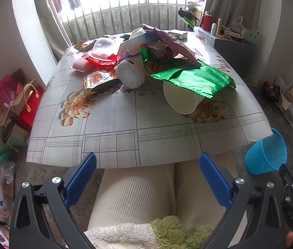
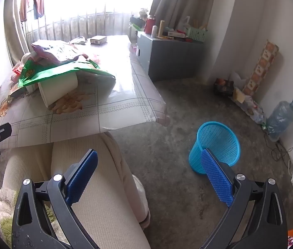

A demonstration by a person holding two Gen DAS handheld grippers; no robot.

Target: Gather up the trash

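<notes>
Left gripper (image 1: 147, 162) hangs wide and empty before the table's (image 1: 109, 143) near edge. Trash pile (image 1: 146, 62) covers its far half, uncollected. Right gripper (image 2: 149, 161), wide and empty, faces the blue basket (image 2: 216, 145) on the floor, seemingly empty.

Both grippers: black frames w/ silver screws, blue ribbed pads (image 1: 80, 182); cream ribbed trousers (image 2: 96, 197)

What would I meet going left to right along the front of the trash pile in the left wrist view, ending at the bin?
Orange snack packet → white tub on its side → white paper cup on its side, partly under the green foil bag → blue mesh bin on the floor past the table's right corner.
</notes>
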